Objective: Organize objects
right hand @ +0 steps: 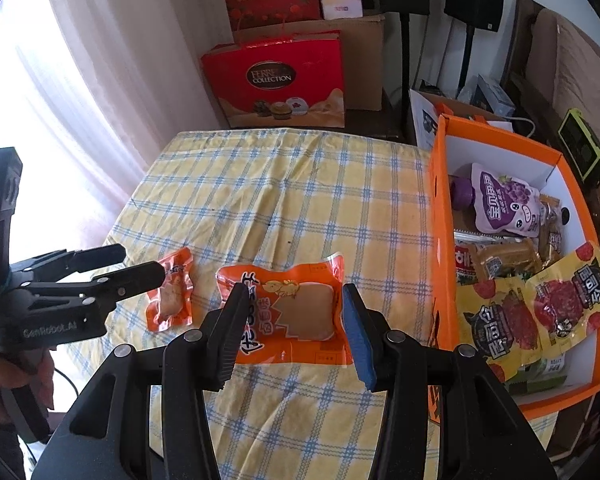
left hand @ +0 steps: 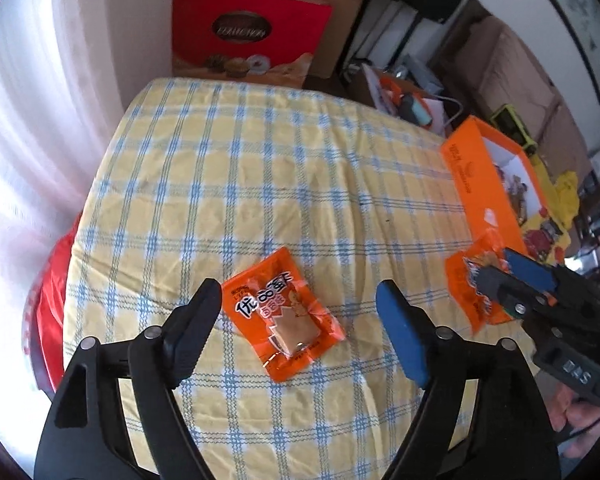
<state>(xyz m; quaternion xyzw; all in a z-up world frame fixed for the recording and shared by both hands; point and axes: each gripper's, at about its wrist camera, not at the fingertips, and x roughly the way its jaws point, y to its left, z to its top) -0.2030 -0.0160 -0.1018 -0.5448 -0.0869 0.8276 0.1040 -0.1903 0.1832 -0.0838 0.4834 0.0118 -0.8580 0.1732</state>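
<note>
A small orange snack packet [left hand: 284, 316] [right hand: 172, 292] lies flat on the checked tablecloth [left hand: 260, 184]. My left gripper [left hand: 298, 292] [right hand: 144, 261] hovers over it, open, with one finger on each side and neither pad touching it. A larger orange packet [right hand: 296, 312] [left hand: 468, 288] sits between the fingers of my right gripper [right hand: 295, 292] [left hand: 494, 264], which is shut on its two side edges. To the right, at the table's edge, stands an open orange box [right hand: 440, 216] [left hand: 468, 184].
The orange box holds a purple pouch [right hand: 504, 200], yellow packets [right hand: 540, 308] and other snacks. A red gift bag [right hand: 276, 80] and cardboard boxes stand beyond the table's far edge. A white curtain [right hand: 80, 80] hangs on the left. A hand [right hand: 4, 380] holds the left gripper.
</note>
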